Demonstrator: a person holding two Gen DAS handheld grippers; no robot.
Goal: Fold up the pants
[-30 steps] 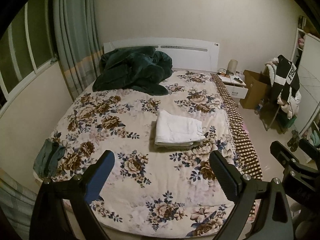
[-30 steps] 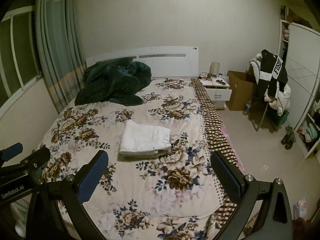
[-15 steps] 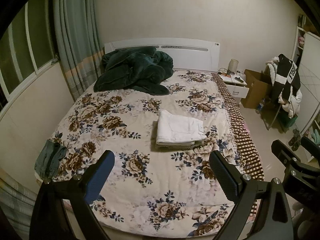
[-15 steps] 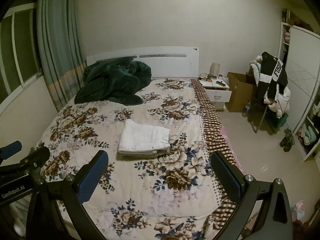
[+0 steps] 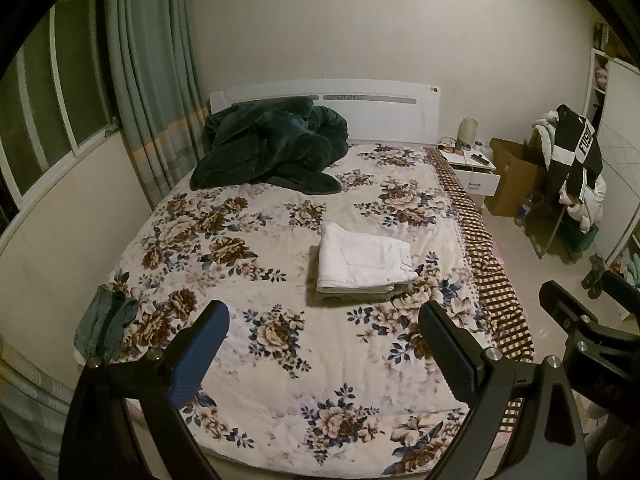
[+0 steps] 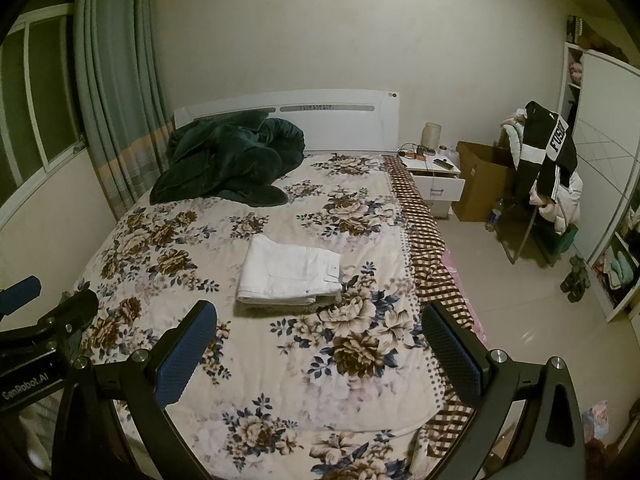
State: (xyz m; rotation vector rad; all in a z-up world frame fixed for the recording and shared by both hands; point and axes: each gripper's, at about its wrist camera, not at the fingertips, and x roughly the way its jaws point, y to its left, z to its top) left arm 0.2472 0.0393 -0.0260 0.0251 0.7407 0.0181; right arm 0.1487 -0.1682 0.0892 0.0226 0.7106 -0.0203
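Blue-padded grippers [image 5: 324, 344] [image 6: 320, 340] wide apart, empty.

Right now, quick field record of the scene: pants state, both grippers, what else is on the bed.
pants: white pants, folded into a compact rectangle, lying flat near the middle of the bed
surface: floral quilt
left gripper: open, empty, hovering above the foot of the bed, apart from the pants
right gripper: open, empty, also short of the pants
other on bed: dark green blanket heaped by the headboard; small green cloth at the left edge
task status: fold looks finished
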